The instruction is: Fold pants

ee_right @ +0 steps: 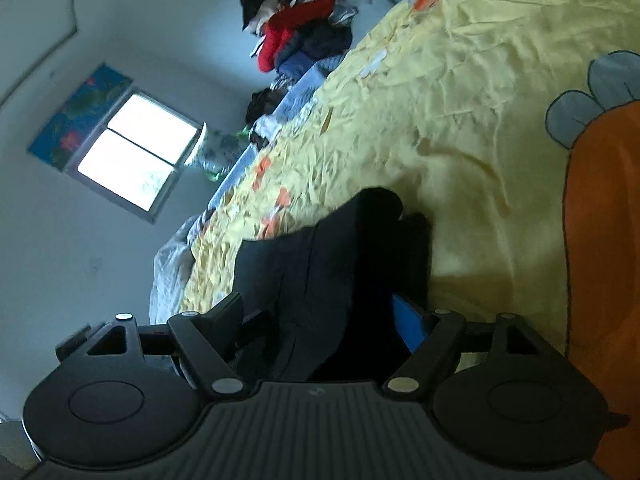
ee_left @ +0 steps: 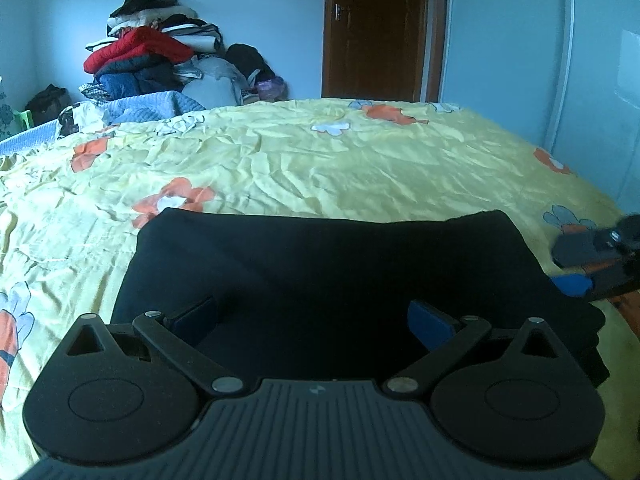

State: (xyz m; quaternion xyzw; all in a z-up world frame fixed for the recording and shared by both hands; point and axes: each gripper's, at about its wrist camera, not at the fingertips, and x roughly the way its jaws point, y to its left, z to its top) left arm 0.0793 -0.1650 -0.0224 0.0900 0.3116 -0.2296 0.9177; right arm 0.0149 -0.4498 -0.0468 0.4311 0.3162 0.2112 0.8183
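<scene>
Black pants (ee_left: 320, 264) lie folded into a flat, wide bundle on the yellow flowered bedsheet (ee_left: 320, 160). My left gripper (ee_left: 314, 322) hovers over the near edge of the bundle, its blue pads (ee_left: 430, 324) wide apart and closed on nothing. My right gripper (ee_left: 568, 270) shows at the right edge of the bundle. In the right wrist view, which is rolled sideways, the right gripper (ee_right: 320, 316) stands open. A thick end of the pants (ee_right: 332, 264) lies loosely between its fingers, close to the blue pad (ee_right: 406, 320).
A tall heap of clothes (ee_left: 148, 52) and a blue quilt (ee_left: 152, 106) sit at the far left of the bed. Beyond the bed are a brown door (ee_left: 376, 28) and a pale wardrobe (ee_left: 520, 60). A window (ee_right: 136, 156) lights the side wall.
</scene>
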